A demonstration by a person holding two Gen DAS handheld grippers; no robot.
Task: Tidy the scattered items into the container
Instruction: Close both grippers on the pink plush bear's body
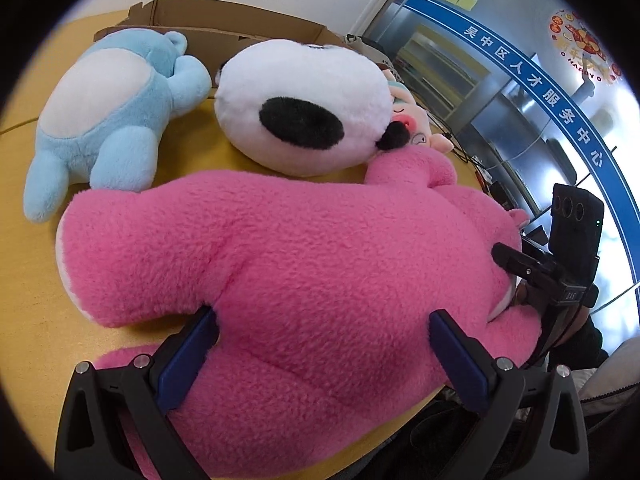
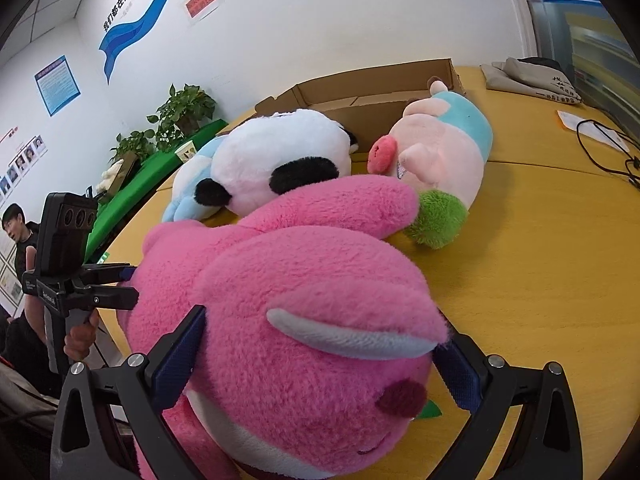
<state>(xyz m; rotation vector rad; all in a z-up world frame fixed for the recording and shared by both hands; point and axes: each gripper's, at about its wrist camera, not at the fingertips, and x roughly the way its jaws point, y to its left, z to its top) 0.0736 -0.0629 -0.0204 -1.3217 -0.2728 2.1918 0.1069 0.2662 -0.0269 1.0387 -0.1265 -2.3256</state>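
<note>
A big pink plush bear (image 1: 304,272) lies on the yellow table (image 1: 36,344). My left gripper (image 1: 324,336) straddles its body, fingers pressed into the fur on both sides. My right gripper (image 2: 320,344) is clamped the same way around the bear's head (image 2: 304,360). Each gripper shows in the other's view: the right (image 1: 520,268), the left (image 2: 116,284). A white-and-black plush (image 1: 304,108), a blue plush (image 1: 108,116) and a pink pig plush (image 2: 440,148) lie beyond. The open cardboard box (image 1: 224,32) stands behind them.
A folded grey cloth (image 2: 532,76), papers and black cables (image 2: 600,148) lie at the table's far right. A person (image 2: 20,240) stands left of the table. Potted plants (image 2: 184,112) sit on a green surface by the wall.
</note>
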